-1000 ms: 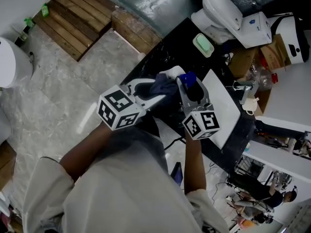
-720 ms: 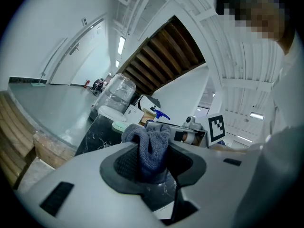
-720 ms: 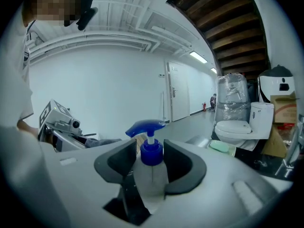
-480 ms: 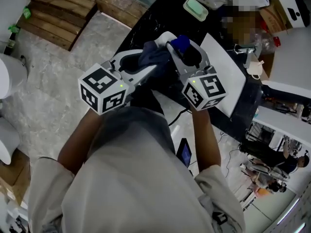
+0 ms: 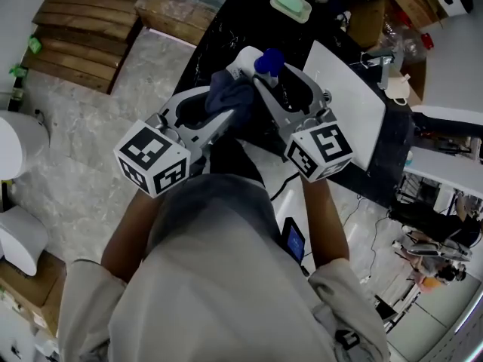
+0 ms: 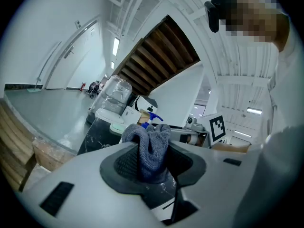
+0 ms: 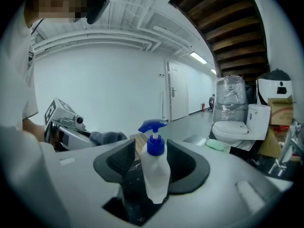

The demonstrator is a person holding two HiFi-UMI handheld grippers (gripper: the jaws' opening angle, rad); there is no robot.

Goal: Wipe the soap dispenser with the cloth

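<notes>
Grippers met over the black counter (image 5: 216, 35), one in each of the person's hands, both held up in front of the chest. The left gripper (image 5: 223, 119) had its jaws clamped on a bunched grey-blue cloth (image 6: 150, 148), which bulged out past the pads and folded over at the top. The right gripper (image 5: 281, 89) had the dispenser (image 7: 156, 175) between its jaws, a white bottle with a blue pump (image 7: 153, 126). Those jaws had just been opening a little, yet the pads sat against the bottle's sides and it hung clear of the counter, tilted slightly, with the pump spout pointing towards the left gripper.

From above, the cloth lay just beside the dispenser, on its left side, near the bottle's shoulder. Whether the two were actually touching I could not tell. Each gripper's marker cube (image 5: 153, 161) sat back near the hand.

Farther along the counter lay a green soap dish (image 5: 290, 4), well apart from the grippers. A white basin (image 5: 349, 108) sat to the right of them, with a tap (image 5: 377, 59) at its far edge. Wooden steps (image 5: 75, 44) stood on the pale stone floor to the left, and a white toilet (image 7: 237, 127) showed beyond the counter in the right gripper view.
</notes>
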